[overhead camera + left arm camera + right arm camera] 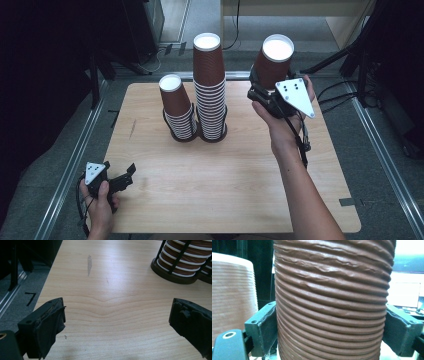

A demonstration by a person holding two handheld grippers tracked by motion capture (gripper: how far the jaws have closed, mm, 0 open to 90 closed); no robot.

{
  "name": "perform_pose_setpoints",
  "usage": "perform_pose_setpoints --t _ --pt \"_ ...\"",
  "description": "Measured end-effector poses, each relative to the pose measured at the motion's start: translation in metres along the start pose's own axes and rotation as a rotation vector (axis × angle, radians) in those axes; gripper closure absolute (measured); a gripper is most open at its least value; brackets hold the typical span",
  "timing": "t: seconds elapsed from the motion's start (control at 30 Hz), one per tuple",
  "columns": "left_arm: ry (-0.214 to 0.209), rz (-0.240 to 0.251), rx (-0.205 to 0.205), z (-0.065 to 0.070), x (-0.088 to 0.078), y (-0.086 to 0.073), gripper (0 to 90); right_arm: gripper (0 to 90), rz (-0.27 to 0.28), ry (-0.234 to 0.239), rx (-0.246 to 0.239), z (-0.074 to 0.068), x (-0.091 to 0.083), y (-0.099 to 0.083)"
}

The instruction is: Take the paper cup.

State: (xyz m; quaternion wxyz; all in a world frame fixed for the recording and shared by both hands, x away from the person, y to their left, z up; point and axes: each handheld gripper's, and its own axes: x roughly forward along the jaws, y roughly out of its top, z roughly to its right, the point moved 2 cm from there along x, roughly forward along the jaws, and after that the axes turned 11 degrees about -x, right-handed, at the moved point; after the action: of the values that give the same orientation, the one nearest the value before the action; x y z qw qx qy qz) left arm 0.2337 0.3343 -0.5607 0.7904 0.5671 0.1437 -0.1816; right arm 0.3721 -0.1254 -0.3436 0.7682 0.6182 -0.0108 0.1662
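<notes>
My right gripper point(262, 92) is shut on a brown ribbed paper cup point(272, 62), held upside down above the table's far right; the same cup point(332, 300) sits squeezed between both jaws in the right gripper view. Two stacks of brown cups stand in black wire holders at the table's middle back: a tall stack point(209, 85) and a shorter stack point(177, 107) to its left. My left gripper point(127, 175) rests open near the front left corner, with bare wood between its jaws point(117, 315). The shorter stack's holder base point(180, 267) lies ahead to its right.
The wooden table point(230, 190) has rounded corners and a grey smear point(89, 263) near its left side. Metal rails point(70, 165) run along both sides on the grey floor. Dark stands and cables crowd the back corners.
</notes>
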Motion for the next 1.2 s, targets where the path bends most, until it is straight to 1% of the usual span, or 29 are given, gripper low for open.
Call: perform_pose_setpoints --t 0.07,0.1,0.17,0.2,0.23,0.27,0.33,0.4,0.43,0.47,0.5,0.57,0.6,0.67,0.73,0.8,0.9,0.97,1.0,1.13,1.2 --pt "0.0 0.001 0.002 0.0 0.0 0.0 0.3 11.7 -0.014 -0.005 0.003 0.003 -0.004 -0.008" --pt "0.001 0.0 0.002 0.001 0.0 0.0 0.3 11.7 -0.014 -0.005 0.003 0.003 -0.004 -0.008" --pt "0.005 0.0 0.004 0.001 -0.001 0.0 0.3 11.5 -0.031 0.002 -0.017 0.004 -0.008 -0.015" --pt "0.005 0.0 0.004 0.001 -0.001 0.0 0.4 11.5 -0.031 0.002 -0.017 0.004 -0.008 -0.015" --pt "0.007 0.002 0.002 0.001 -0.001 0.0 0.3 11.5 -0.044 0.001 -0.035 0.004 -0.01 -0.019" --pt "0.009 0.003 0.003 0.001 -0.001 0.0 0.3 11.5 -0.044 0.001 -0.035 0.004 -0.01 -0.019" --pt "0.012 0.004 0.007 0.001 -0.001 0.0 0.3 11.5 -0.06 0.008 -0.044 0.003 -0.014 -0.026" --pt "0.019 0.009 0.014 0.002 -0.002 0.0 0.4 11.5 -0.064 0.014 -0.051 0.002 -0.017 -0.029" --pt "0.026 0.011 0.021 0.002 -0.003 0.0 0.3 11.5 -0.07 0.024 -0.058 -0.001 -0.021 -0.034" --pt "0.035 0.014 0.028 0.003 -0.003 0.0 0.3 11.5 -0.07 0.024 -0.058 -0.001 -0.021 -0.034" --pt "0.057 0.015 0.042 0.004 -0.004 0.001 0.3 11.4 -0.074 0.03 -0.063 -0.002 -0.023 -0.036" --pt "0.082 0.02 0.052 0.005 -0.004 0.001 0.4 11.4 -0.085 0.052 -0.072 -0.005 -0.028 -0.042" --pt "0.094 0.019 0.056 0.006 -0.004 0.001 0.4 11.3 -0.095 0.078 -0.089 -0.008 -0.032 -0.048" --pt "0.107 0.016 0.063 0.007 -0.004 0.002 0.4 11.3 -0.102 0.083 -0.092 -0.009 -0.034 -0.05" --pt "0.102 0.017 0.05 0.008 -0.004 0.004 0.3 11.3 -0.113 0.105 -0.092 -0.012 -0.04 -0.058" --pt "0.095 0.023 0.048 0.012 -0.005 0.007 0.4 11.3 -0.114 0.108 -0.089 -0.012 -0.042 -0.059" --pt "0.087 0.026 0.056 0.019 -0.006 0.011 0.4 11.3 -0.126 0.126 -0.095 -0.013 -0.049 -0.068" --pt "0.085 0.027 0.062 0.024 -0.006 0.015 0.4 11.3 -0.129 0.127 -0.094 -0.014 -0.051 -0.069" --pt "0.077 0.032 0.064 0.028 -0.006 0.017 0.3 11.3 -0.131 0.13 -0.101 -0.013 -0.055 -0.073" --pt "0.049 0.035 0.078 0.04 -0.005 0.025 0.3 11.3 -0.14 0.135 -0.107 -0.013 -0.06 -0.077" --pt "0.039 0.033 0.092 0.047 -0.004 0.028 0.3 11.3 -0.146 0.136 -0.108 -0.012 -0.063 -0.081"
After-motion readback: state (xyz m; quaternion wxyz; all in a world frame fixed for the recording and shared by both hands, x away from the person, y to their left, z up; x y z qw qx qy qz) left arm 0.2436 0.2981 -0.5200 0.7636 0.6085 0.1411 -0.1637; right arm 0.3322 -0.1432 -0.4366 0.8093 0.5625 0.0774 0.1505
